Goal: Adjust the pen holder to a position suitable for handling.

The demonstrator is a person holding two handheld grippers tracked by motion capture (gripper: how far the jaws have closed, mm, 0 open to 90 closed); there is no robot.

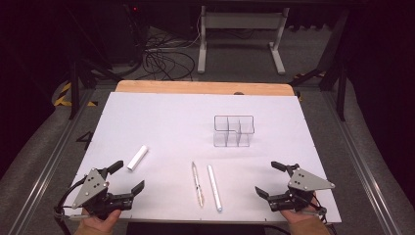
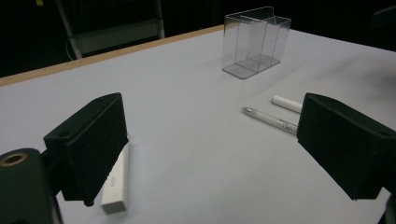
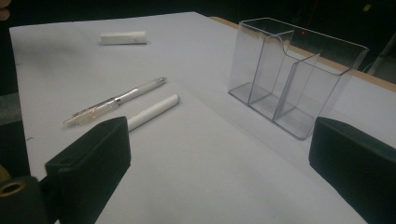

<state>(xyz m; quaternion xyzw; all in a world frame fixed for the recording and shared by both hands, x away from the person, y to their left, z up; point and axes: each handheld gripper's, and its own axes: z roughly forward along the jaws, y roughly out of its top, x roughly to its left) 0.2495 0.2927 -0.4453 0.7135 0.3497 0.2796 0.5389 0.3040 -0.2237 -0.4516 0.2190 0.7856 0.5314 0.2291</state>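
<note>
A clear plastic organiser (image 1: 234, 130) (image 2: 256, 42) (image 3: 292, 74) with several compartments stands upright past the middle of the white sheet. Two white pens lie side by side near the front: a slim clear-tipped pen (image 1: 197, 183) (image 2: 271, 120) (image 3: 116, 101) and a capped white marker (image 1: 214, 187) (image 2: 286, 103) (image 3: 153, 112). A short white eraser-like block (image 1: 137, 157) (image 2: 116, 179) (image 3: 123, 38) lies to the left. My left gripper (image 1: 128, 176) (image 2: 215, 149) rests at the front left corner, open and empty, the block just beyond its left jaw. My right gripper (image 1: 270, 178) (image 3: 219, 172) rests at the front right, open and empty.
The white sheet (image 1: 166, 122) covers a wooden table whose far edge (image 1: 205, 87) shows bare. Beyond it stand a white desk frame (image 1: 240, 34) and loose cables (image 1: 164, 61) on the floor. Metal rails (image 1: 359, 161) run along both sides.
</note>
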